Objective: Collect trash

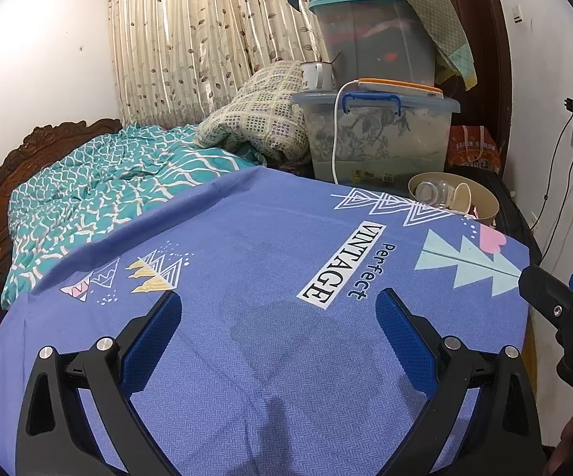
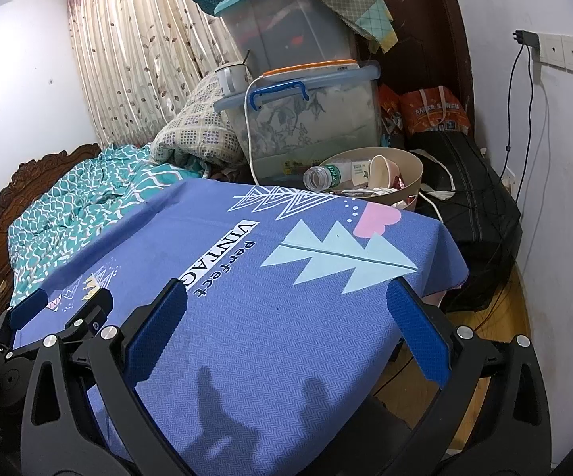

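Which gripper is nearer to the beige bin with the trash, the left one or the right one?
Right. The right gripper hovers over the table's right side, nearest the beige bin; the left gripper is further left, nearer the bed.

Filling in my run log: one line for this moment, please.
left gripper: open, empty | right gripper: open, empty | bin: holds bottle | tablecloth: bare

The left gripper (image 1: 278, 333) has its two blue-padded fingers (image 1: 155, 341) spread wide, nothing between them. The right gripper (image 2: 286, 329) is just as wide apart, its fingers (image 2: 417, 333) empty too. The two sit side by side: from the left wrist view the right gripper shows just outside the right finger, and from the right wrist view the left gripper lies just beyond the left finger.
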